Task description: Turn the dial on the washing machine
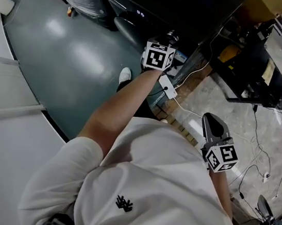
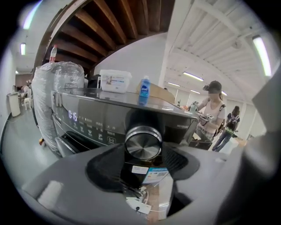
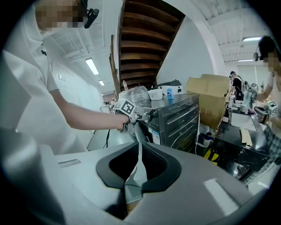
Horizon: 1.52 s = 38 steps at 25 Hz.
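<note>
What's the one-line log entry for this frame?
task: turn dial | left gripper: shut on dial, washing machine panel | right gripper: shut, empty, clear of machine

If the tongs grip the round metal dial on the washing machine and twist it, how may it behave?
The dial looks like smooth, shiny brushed metal, so a grip may slip on it. It appears rigid and fixed to the dark panel, so it should probably rotate in place rather than lift, roll or tip.

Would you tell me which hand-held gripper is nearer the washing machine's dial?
Left. The left hand-held gripper has the dial between its jaws; the right hand-held gripper is back beside the person's body.
</note>
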### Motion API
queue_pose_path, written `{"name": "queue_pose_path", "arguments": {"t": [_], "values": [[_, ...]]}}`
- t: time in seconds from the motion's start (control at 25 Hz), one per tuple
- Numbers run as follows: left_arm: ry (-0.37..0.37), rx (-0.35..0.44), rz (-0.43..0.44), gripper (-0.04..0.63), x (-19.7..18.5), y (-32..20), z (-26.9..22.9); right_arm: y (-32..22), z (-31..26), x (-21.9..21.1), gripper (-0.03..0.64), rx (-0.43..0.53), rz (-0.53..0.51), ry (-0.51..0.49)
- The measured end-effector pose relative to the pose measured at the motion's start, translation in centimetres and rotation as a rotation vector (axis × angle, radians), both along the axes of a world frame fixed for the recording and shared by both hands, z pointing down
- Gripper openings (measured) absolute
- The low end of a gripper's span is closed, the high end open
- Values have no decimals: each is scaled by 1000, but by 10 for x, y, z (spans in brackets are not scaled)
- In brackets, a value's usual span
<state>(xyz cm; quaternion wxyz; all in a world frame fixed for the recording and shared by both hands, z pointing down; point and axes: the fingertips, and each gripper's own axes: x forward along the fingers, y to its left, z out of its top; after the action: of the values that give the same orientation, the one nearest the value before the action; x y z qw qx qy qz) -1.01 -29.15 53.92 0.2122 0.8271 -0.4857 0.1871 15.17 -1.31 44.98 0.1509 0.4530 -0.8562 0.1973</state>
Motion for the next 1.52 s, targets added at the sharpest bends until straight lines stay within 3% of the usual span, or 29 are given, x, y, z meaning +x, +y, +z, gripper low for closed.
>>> {"name": "queue_pose_path", "arguments": {"t": [0.64,0.88,1.16,1.28,1.52], "values": [[343,-141,-68,324,-4,11,5,-3,-1,-6,15,5,-17,-15],[505,-192,-122,339,-6,5,5,-3,0,-5,15,-1,-12,-15],[751,-283,-167,341,-1,0,3,-1,0,-5,15,-1,-9,-13],[790,-299,-177,339,0,-1,5,-1,0,-5,15,0,-7,-13],[753,-296,-168,322,-1,-2,8,-2,0,-7,15,-1,-5,-9]]}}
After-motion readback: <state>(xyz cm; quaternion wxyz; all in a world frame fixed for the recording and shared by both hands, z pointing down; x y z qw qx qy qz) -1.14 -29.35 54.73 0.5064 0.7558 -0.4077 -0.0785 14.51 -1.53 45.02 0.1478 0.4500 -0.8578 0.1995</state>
